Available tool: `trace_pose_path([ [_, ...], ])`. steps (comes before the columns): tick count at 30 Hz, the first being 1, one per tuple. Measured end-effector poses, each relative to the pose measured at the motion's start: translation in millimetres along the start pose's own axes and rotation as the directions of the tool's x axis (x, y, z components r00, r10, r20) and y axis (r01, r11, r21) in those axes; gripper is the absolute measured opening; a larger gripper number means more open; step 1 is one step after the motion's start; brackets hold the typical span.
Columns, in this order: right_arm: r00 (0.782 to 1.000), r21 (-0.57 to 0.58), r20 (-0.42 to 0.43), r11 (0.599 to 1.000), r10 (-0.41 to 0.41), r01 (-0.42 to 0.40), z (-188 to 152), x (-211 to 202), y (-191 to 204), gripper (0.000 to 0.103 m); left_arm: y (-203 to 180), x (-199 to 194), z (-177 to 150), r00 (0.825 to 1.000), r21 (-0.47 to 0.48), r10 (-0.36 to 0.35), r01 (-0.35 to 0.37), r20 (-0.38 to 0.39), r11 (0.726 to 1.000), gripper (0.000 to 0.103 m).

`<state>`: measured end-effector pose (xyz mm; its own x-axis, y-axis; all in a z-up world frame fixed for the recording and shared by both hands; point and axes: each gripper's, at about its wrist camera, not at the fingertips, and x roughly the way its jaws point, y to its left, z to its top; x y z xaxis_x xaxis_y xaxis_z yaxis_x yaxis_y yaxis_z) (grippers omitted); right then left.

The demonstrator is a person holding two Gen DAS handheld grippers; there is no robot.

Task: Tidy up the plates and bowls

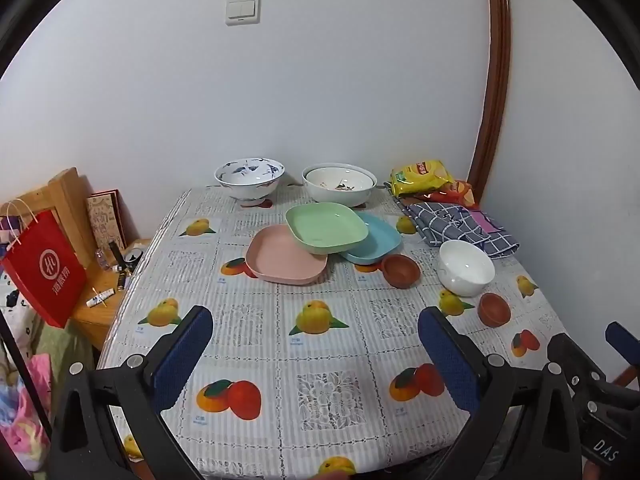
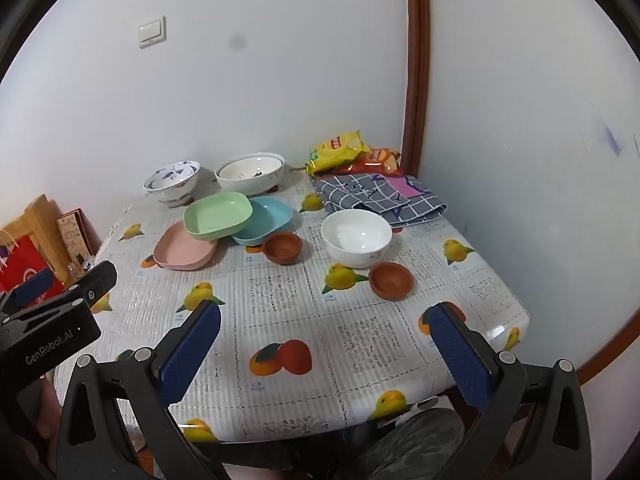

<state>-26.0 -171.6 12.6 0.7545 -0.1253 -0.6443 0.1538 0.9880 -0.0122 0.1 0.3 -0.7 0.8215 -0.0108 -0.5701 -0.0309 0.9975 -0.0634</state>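
Observation:
On the fruit-print table (image 1: pixel 320 360) a green square plate (image 1: pixel 326 227) rests tilted on a pink plate (image 1: pixel 280 262) and a blue plate (image 1: pixel 376 242). Behind stand a blue-patterned bowl (image 1: pixel 249 178) and a white bowl (image 1: pixel 339 184) nested in another. A plain white bowl (image 1: pixel 466 266) and two small brown bowls (image 1: pixel 401 270) (image 1: pixel 494 309) sit at the right. My left gripper (image 1: pixel 316 328) is open and empty above the table's near part. My right gripper (image 2: pixel 330 328) is open and empty above the near edge, short of the nearer brown bowl (image 2: pixel 391 280) and white bowl (image 2: pixel 356 240).
A checked cloth (image 1: pixel 460 226) and snack bags (image 1: pixel 426 178) lie at the back right by the wall. A red paper bag (image 1: pixel 46 268) and a wooden side table (image 1: pixel 100 300) with small items stand left of the table. The right wall (image 2: pixel 520 160) runs close along the table.

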Motion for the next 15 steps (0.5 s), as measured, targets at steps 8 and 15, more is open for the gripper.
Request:
trace_pose_path([
  [8, 1.000, -0.020, 0.006, 1.000, -0.009, 0.009, -2, -13, 4, 0.103, -3, -3, 8, 0.999, 0.021, -0.002, 0.003, -0.039, 1.000, 0.103],
  [15, 1.000, -0.008, 0.002, 1.000, 0.004, -0.004, 0, -20, 1, 0.103, -2, -6, 3, 0.999, 0.021, -0.002, 0.003, -0.034, 1.000, 0.103],
])
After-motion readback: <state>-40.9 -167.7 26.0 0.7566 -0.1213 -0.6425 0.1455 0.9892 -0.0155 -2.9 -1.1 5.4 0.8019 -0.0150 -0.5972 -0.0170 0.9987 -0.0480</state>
